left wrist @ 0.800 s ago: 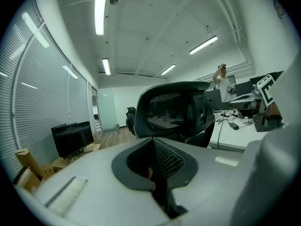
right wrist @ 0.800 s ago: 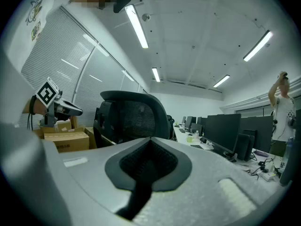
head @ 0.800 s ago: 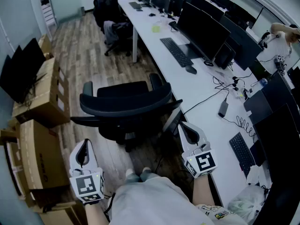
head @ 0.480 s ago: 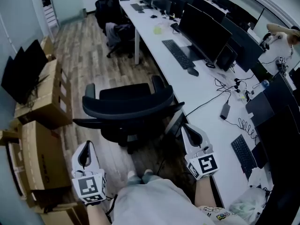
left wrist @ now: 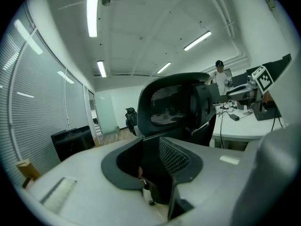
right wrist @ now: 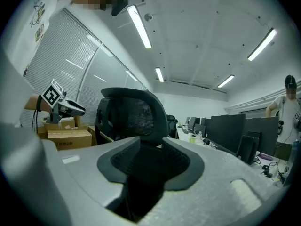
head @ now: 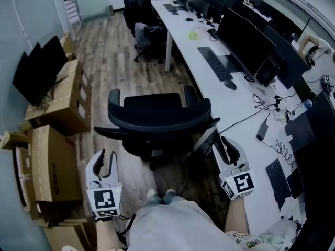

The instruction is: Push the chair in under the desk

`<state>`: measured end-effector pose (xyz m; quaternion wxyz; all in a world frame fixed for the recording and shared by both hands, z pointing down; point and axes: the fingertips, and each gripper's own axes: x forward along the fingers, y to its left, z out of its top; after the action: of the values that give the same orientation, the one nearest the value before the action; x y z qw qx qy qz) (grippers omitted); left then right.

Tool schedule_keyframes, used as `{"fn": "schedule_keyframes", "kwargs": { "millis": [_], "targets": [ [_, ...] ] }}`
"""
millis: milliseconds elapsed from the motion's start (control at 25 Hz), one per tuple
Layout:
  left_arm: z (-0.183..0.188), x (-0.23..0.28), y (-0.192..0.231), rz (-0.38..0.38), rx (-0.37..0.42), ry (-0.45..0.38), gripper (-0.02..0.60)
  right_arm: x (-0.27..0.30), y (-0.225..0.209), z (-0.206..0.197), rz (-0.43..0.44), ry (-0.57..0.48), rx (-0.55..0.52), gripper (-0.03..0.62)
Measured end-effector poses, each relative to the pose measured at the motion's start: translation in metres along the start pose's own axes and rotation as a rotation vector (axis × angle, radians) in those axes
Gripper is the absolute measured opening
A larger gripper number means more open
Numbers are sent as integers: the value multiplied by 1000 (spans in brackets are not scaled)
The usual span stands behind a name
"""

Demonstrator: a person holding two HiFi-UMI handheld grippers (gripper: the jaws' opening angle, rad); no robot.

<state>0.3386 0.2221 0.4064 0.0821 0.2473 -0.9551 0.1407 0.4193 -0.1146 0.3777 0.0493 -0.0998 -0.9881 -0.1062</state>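
Head view looks down — both gripper views face the chair (head: 157, 120).

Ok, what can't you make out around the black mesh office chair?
Head view: black mesh office chair, wheeled base mostly hidden beneath seat.
Head view: space under white desk, covered by its top.
Gripper views: chair's seat and wheels, blocked by left gripper and right gripper bodies.

A: How do the two tools look?
B: The left gripper (head: 106, 159) and the right gripper (head: 230, 146) each have a white shell, black inner pads (left wrist: 176, 157) and a cube (head: 105, 202) with black square markers.
A: And the clothes?
B: A light grey shirt (head: 167, 224) and pale shoes (head: 159, 195).
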Motion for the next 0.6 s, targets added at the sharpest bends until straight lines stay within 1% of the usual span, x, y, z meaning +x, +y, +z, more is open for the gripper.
{"fn": "schedule_keyframes", "kwargs": {
  "millis": [120,200,360,480,600],
  "targets": [
    [-4,4,6,1,71,16,139,6,-1,-2,37,12,-40,176],
    [-9,9,8,-3,127,30,177,9,-3,-4,58,13,-73,205],
    [-14,20,12,-15,211,49,218,16,-10,-7,82,9,-106,230],
    [-19,28,11,-35,272,69,241,20,-14,-13,102,32,-130,239],
    [-27,37,12,-53,357,100,269,26,-16,-23,129,60,-162,261]
  ]
}}
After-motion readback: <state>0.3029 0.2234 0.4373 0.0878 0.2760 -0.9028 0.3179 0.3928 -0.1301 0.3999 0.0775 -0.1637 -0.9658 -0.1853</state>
